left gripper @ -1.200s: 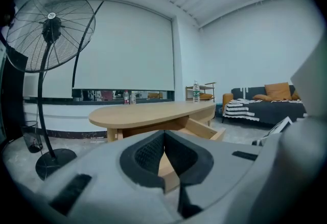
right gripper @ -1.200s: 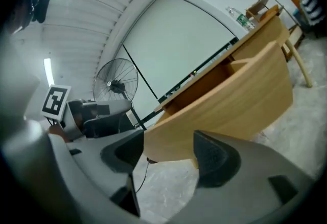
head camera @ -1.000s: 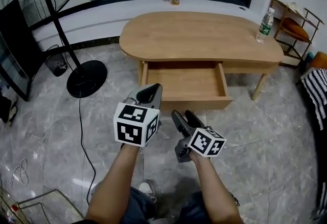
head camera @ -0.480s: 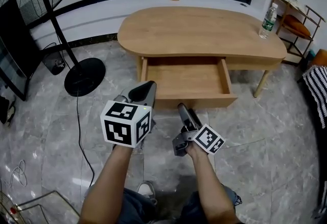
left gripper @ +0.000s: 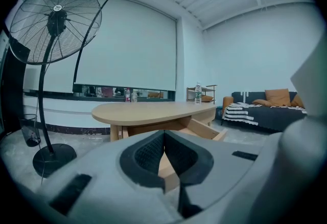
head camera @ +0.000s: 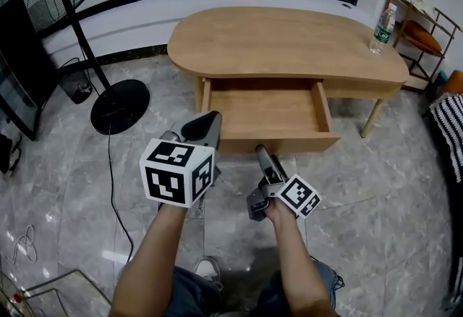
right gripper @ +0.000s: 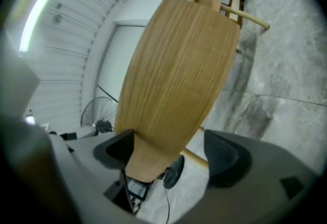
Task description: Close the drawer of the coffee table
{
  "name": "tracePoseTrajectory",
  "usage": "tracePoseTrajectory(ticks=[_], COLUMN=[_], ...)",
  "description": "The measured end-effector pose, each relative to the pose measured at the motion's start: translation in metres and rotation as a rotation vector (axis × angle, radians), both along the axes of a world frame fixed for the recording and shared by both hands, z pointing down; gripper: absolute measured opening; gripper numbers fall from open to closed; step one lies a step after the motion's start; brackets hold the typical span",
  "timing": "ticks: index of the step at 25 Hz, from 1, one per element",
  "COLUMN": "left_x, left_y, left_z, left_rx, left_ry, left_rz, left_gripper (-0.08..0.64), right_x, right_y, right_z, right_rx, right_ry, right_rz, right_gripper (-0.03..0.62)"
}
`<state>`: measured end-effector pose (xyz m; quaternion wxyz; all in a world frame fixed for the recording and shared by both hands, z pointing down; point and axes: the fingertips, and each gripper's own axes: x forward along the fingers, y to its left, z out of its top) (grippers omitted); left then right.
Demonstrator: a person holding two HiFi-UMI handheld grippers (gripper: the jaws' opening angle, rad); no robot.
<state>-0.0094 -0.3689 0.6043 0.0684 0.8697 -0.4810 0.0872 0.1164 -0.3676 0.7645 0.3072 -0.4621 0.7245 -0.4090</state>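
The wooden coffee table [head camera: 289, 33] stands ahead with its drawer [head camera: 268, 109] pulled out, nothing inside. The drawer's front panel [head camera: 289, 142] faces me. My right gripper [head camera: 262, 158] is rolled onto its side just before that panel. Its jaws have just been opening and stand wide apart. In the right gripper view [right gripper: 171, 154] the wooden front [right gripper: 173, 74] fills the middle beyond the pads, with nothing between them. My left gripper [head camera: 205, 127] hovers left of the drawer front, its pads meeting. The left gripper view [left gripper: 164, 138] shows the table [left gripper: 148, 111] farther off.
A standing fan has its round base [head camera: 119, 102] on the marble floor at left, with a cable [head camera: 114, 185] trailing toward me. A water bottle [head camera: 382, 28] stands on the table's right end. A wooden rack [head camera: 423, 33] and a striped blanket [head camera: 448, 127] lie at right.
My right gripper has rolled onto its side, sunk a little and come closer to the drawer front, with its jaws wider. The left gripper has barely moved. The drawer stays open.
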Motion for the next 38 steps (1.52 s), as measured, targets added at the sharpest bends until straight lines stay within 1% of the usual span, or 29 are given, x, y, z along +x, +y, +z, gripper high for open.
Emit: tracePoseTrajectory(ticks=[4, 6, 8, 12, 16, 19, 20, 22, 30, 38], left_x=[0.005, 0.006, 0.007, 0.008, 0.011, 0.014, 0.016, 0.020, 0.027, 0.024], left_y=[0.002, 0.002, 0.003, 0.003, 0.001, -0.001, -0.001, -0.003, -0.011, -0.024], left_z=[-0.006, -0.006, -0.007, -0.009, -0.011, -0.017, -0.017, -0.016, -0.004, 0.011], left_rx=[0.014, 0.016, 0.019, 0.025, 0.039, 0.056, 0.057, 0.053, 0.031, 0.004], left_ry=[0.012, 0.005, 0.000, 0.004, -0.001, 0.011, 0.014, 0.014, 0.017, 0.020], left_rz=[0.011, 0.017, 0.021, 0.023, 0.028, 0.031, 0.033, 0.039, 0.049, 0.041], left_gripper=[0.003, 0.003, 0.003, 0.003, 0.003, 0.003, 0.003, 0.003, 0.003, 0.003], right_x=[-0.003, -0.006, -0.006, -0.008, -0.008, -0.009, -0.009, -0.009, -0.008, -0.006], right_y=[-0.004, -0.004, -0.004, -0.002, -0.001, -0.003, -0.004, -0.005, -0.014, -0.039], right_z=[-0.001, -0.004, -0.005, -0.009, -0.024, -0.034, -0.035, -0.034, -0.032, -0.030], right_rx=[0.044, 0.071, 0.074, 0.032, 0.004, -0.028, -0.045, -0.068, -0.082, -0.096], right_ry=[-0.031, -0.051, -0.052, -0.049, -0.050, -0.062, -0.069, -0.073, -0.074, -0.086], right_rz=[-0.036, -0.058, -0.067, -0.059, -0.029, -0.021, -0.024, -0.033, -0.042, -0.016], right_gripper=[0.419, 0.382, 0.377, 0.370, 0.368, 0.388, 0.400, 0.405, 0.408, 0.408])
